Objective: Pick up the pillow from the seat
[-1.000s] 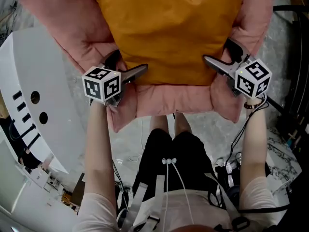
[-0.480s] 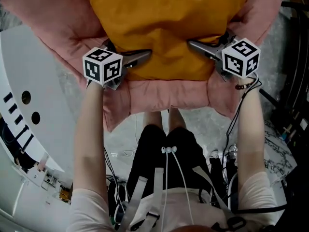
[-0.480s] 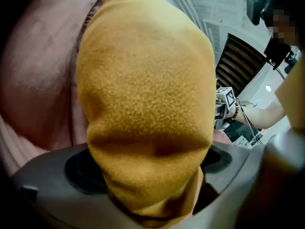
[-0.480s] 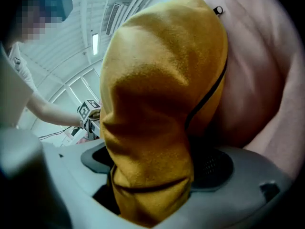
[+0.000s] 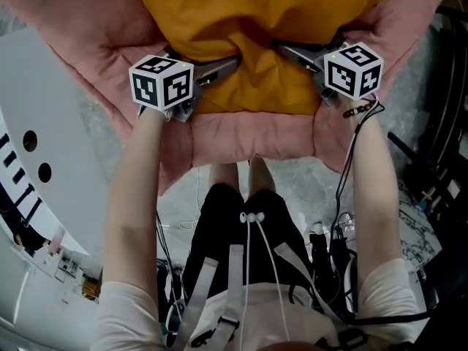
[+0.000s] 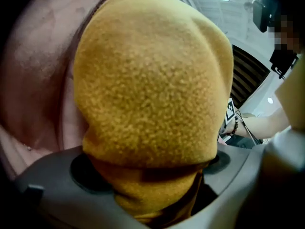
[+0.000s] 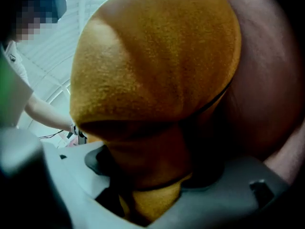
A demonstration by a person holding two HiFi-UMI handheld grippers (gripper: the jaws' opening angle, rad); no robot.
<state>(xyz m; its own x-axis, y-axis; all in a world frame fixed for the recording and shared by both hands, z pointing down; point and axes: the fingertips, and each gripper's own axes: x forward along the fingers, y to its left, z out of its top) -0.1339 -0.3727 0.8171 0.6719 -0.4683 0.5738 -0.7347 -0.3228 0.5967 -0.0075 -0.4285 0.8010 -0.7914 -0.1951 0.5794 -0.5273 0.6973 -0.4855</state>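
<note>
Both grips sit on the near edge of the orange pillow (image 5: 256,20): the left tongs (image 5: 223,68) and right tongs (image 5: 289,50) each pinch a fleece fold, set well apart, likely so it lifts level off the pink seat (image 5: 248,134) beneath.

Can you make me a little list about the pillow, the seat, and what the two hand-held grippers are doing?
pillow: orange, fuzzy, on the seat
seat: pink, soft, under the pillow
left hand-held gripper: shut on the pillow's near left corner
right hand-held gripper: shut on the pillow's near right corner
pillow lifted off: cannot tell
</note>
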